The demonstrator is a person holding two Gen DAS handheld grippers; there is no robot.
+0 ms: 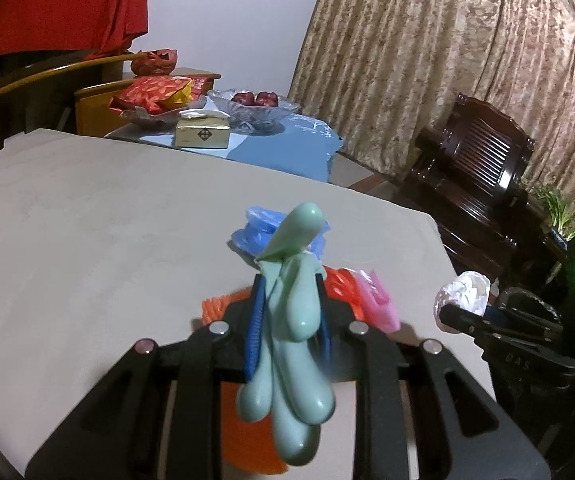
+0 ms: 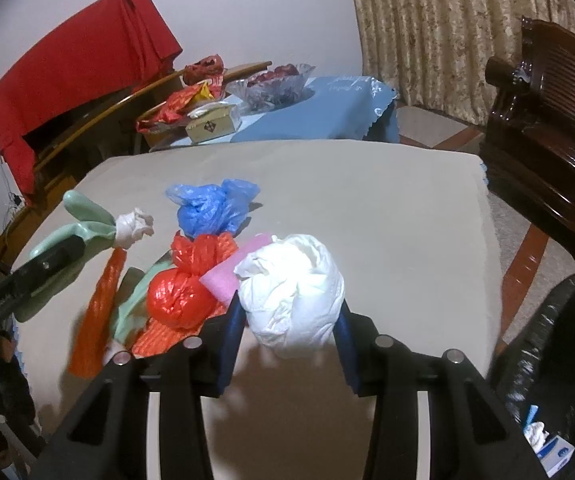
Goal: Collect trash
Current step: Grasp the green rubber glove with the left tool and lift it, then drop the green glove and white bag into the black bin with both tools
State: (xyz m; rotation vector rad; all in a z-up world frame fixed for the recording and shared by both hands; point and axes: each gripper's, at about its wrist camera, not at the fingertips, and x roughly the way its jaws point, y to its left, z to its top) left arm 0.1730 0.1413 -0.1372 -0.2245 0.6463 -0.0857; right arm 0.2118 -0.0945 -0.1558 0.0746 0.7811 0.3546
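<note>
The left gripper (image 1: 289,300) has its blue-padded jaws clamped tight on a pale green rubber glove (image 1: 293,356), which is lifted clear of the tabletop, its fingers dangling back toward the camera. The right gripper (image 2: 291,320) is partly closed, its two pads pressing either side of a crumpled white plastic bag (image 2: 293,292) held above the table. Both grippers point forward and downward, the right one just beside the left.
</note>
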